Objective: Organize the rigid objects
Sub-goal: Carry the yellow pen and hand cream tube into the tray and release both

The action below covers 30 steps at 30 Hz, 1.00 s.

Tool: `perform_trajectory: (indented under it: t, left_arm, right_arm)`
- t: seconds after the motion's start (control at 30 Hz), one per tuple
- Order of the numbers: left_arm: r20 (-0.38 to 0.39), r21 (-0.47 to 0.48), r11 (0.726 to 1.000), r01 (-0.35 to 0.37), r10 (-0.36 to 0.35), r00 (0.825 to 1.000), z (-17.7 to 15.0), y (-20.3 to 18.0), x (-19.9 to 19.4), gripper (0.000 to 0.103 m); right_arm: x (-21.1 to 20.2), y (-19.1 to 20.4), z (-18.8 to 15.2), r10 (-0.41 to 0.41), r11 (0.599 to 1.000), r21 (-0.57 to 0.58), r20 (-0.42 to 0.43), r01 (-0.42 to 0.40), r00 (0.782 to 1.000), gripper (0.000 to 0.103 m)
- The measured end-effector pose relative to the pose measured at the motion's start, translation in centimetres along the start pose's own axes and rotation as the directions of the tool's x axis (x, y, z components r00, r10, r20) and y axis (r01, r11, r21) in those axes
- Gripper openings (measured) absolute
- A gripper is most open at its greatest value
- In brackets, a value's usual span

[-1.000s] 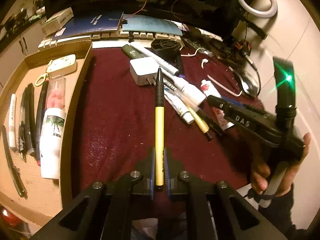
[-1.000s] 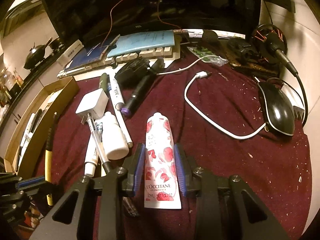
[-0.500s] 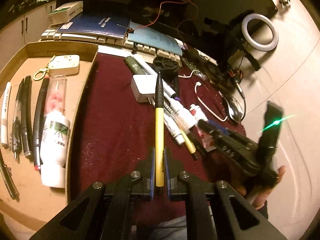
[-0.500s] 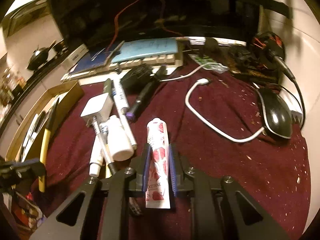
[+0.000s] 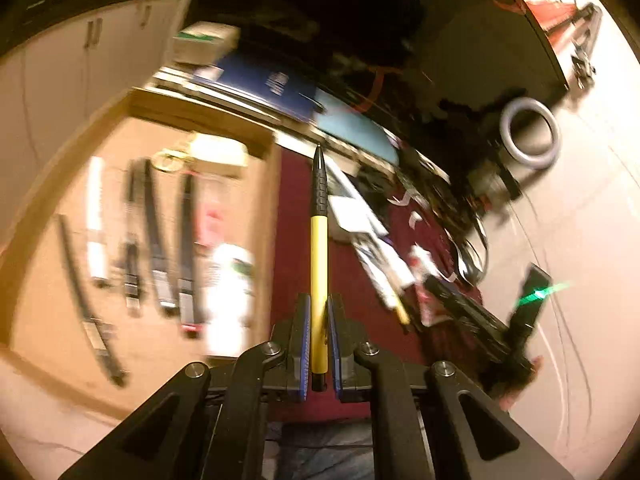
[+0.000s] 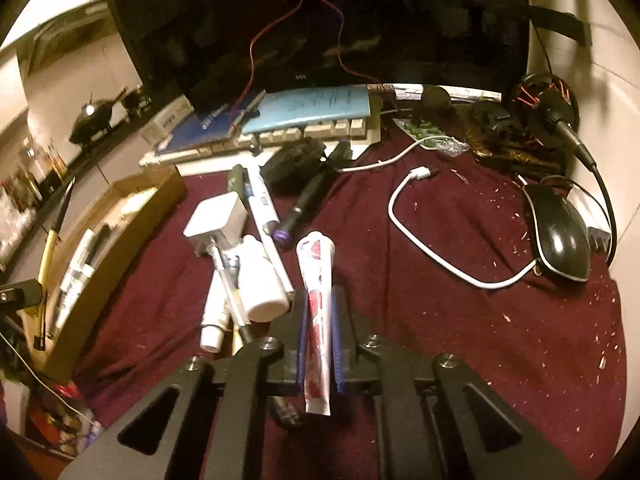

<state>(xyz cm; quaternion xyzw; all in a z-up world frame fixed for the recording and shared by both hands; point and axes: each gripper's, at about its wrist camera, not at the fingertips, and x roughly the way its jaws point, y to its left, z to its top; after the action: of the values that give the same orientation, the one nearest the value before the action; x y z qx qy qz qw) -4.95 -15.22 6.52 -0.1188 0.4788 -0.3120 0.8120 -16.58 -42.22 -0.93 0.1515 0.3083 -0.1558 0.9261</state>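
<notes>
Both grippers carry loads: right gripper [image 6: 319,322] has just closed on the floral tube [image 6: 318,300]; left gripper [image 5: 319,336] clamps the yellow pen [image 5: 319,264], swung toward the cardboard tray [image 5: 48,280] at nine o'clock. We expect deposit next.

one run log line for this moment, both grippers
left gripper: shut on yellow pen | right gripper: just closed on hand cream tube | cardboard tray: pens inside

One mouse [image 6: 562,236], one keyboard [image 6: 288,136], one white charger [image 6: 216,220], one flowery tube [image 6: 318,276], one yellow pen [image 5: 319,272], one box [image 6: 132,216]
</notes>
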Motion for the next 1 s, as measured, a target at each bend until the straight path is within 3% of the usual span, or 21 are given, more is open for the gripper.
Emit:
perform_trajectory:
  t: [0.13,0.2,0.3,0.4,0.57,0.77,1.0]
  left_arm:
    - [0.029,-0.051,0.997,-0.054,0.055,0.998,1.0,3.0,-1.7,0.007]
    - [0.038,-0.074,0.995,-0.068,0.071,0.997,1.3,4.2,-2.2,0.007]
    - [0.052,-0.112,0.989,-0.099,0.106,0.993,2.1,6.2,-2.8,0.007]
    - [0.048,-0.135,0.982,-0.132,0.139,0.989,3.0,7.8,-2.7,0.007]
    - [-0.014,-0.184,0.959,-0.216,0.217,0.976,4.5,11.2,-0.5,0.007]
    - [-0.059,-0.16,0.954,-0.255,0.249,0.967,5.8,12.2,1.9,0.007]
    - [-0.094,-0.159,0.947,-0.279,0.267,0.959,6.1,13.4,2.9,0.007]
  right_arm:
    - [-3.0,2.1,0.9,0.056,0.998,0.024,0.082,-0.058,0.995,0.01]
    - [-4.4,4.6,1.5,0.14,0.99,0.012,0.108,-0.142,0.984,0.01]
    - [-4.8,8.3,2.2,0.241,0.971,-0.022,0.102,-0.24,0.965,0.01]
    - [-3.2,12.7,3.0,0.352,0.936,-0.051,0.043,-0.349,0.935,0.01]
    - [0.9,18.2,4.1,0.378,0.92,-0.1,-0.042,-0.38,0.925,0.01]
    - [6.4,22.1,6.1,0.367,0.921,-0.094,-0.113,-0.378,0.923,0.01]
    - [12.6,25.3,8.5,0.311,0.935,-0.089,-0.258,-0.343,0.915,0.01]
